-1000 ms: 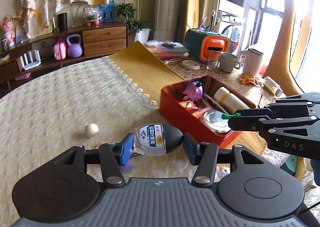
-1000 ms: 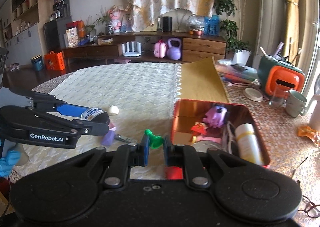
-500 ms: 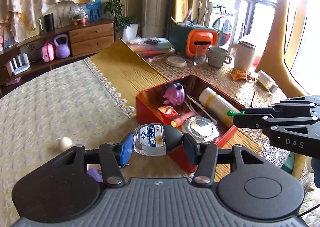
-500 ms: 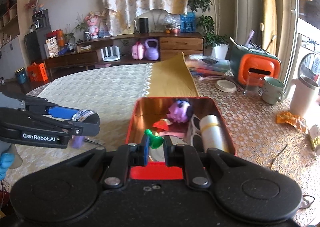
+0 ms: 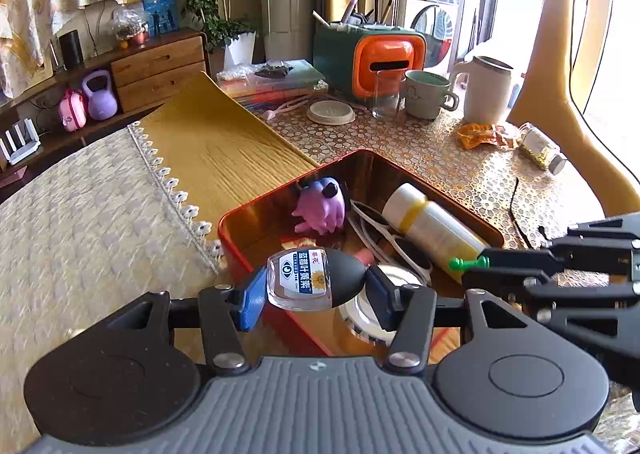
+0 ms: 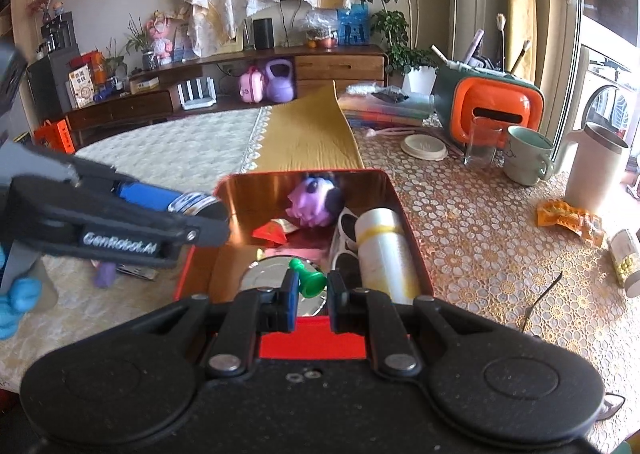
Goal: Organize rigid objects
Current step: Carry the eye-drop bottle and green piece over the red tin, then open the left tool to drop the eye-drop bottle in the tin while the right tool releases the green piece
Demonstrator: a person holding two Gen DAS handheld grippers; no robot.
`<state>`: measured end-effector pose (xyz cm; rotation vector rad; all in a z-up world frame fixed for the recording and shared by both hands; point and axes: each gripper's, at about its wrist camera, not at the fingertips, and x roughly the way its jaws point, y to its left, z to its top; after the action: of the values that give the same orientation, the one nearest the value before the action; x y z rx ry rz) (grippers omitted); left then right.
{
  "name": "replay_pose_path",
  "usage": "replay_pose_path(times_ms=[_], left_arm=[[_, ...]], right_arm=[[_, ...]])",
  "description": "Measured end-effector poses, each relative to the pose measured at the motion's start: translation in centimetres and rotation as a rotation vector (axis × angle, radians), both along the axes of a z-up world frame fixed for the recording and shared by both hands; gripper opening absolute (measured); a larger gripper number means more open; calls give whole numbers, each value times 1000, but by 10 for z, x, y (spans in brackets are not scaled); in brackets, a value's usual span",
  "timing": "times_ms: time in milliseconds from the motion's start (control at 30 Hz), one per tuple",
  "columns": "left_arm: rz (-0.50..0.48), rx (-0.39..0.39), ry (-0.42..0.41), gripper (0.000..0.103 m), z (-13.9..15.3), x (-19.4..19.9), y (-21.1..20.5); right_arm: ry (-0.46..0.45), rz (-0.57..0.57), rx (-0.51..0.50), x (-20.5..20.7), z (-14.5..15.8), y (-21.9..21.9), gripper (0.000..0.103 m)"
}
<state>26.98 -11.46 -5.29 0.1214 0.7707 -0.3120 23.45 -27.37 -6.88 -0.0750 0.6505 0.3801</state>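
My left gripper [image 5: 316, 288] is shut on a small clear bottle [image 5: 302, 281] with a black cap and a blue label, held above the near left corner of the red tin box [image 5: 256, 214]. My right gripper [image 6: 311, 284] is shut on a small green peg [image 6: 307, 279], held over the near part of the red tin box [image 6: 404, 214]. Inside the box lie a purple toy [image 5: 322, 206], a white and yellow tube [image 5: 430, 226], white sunglasses [image 6: 344, 228] and a round silver lid [image 6: 268, 270]. In the right wrist view the left gripper [image 6: 200, 220] hangs at the box's left rim.
A purple piece [image 6: 105, 274] and a metal clip [image 6: 134, 272] lie on the lace cloth left of the box. Behind stand an orange and green holder [image 5: 372, 50], a glass [image 5: 386, 94], a mug [image 5: 426, 94], a white jug [image 5: 486, 88] and a small jar [image 5: 542, 146].
Both grippers have travelled toward the red box with their loads and now hang over it. The cream ball on the cloth has left the left wrist view.
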Motion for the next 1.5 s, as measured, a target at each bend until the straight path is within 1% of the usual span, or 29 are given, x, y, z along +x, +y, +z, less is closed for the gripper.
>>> replay_pose_path(times_ms=[100,300,467,667,933,1000,1100,1200,1300,1500], left_arm=[[-1,4,21,53,-5,14,-7],[-18,-21,75,53,-13,40,-18],[-27,-11,93,53,-19,55,-28],[-32,-9,130,53,-28,66,-37],[-12,-3,176,53,-39,79,-39],[-18,6,174,53,-41,79,-41],[-15,6,191,53,-44,82,-42],[-12,25,192,53,-48,83,-43],[-10,15,196,53,-50,83,-42],[-10,35,174,54,-48,80,-41]], right_arm=[[15,11,-8,7,-4,1,13],[33,40,-27,18,-10,6,13],[45,43,-44,28,-17,9,13],[61,51,-61,32,-25,15,13],[62,57,-75,36,-30,20,13],[67,58,-76,36,-31,20,13],[72,59,-75,36,-32,20,13],[71,56,-79,36,-32,19,14],[73,47,-76,37,-31,18,16],[82,35,-67,37,-31,16,21]])
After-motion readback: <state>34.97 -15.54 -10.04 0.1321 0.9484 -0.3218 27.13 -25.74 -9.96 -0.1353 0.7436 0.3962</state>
